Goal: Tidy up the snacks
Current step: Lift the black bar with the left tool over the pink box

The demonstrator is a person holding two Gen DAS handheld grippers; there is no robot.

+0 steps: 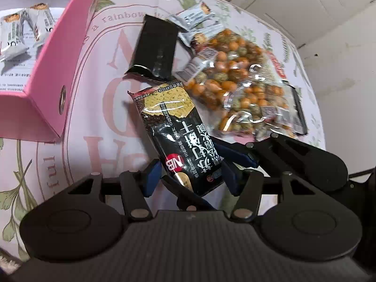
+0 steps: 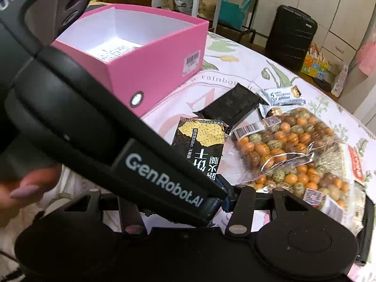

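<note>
The left gripper (image 1: pixel 188 181) pinches the near end of the black cracker packet (image 1: pixel 174 138) on the tablecloth (image 1: pixel 98 98); it should lift straight and carry it over the wall of the pink box (image 1: pixel 54 70), clear of the bag of coated nuts (image 1: pixel 237 87). The left wrist view shows small white packets (image 1: pixel 21 28) already in the box and the right gripper (image 1: pixel 237 162) nearby, while the right wrist view hides that gripper's fingers behind the left tool, so I cannot tell its grasp
</note>
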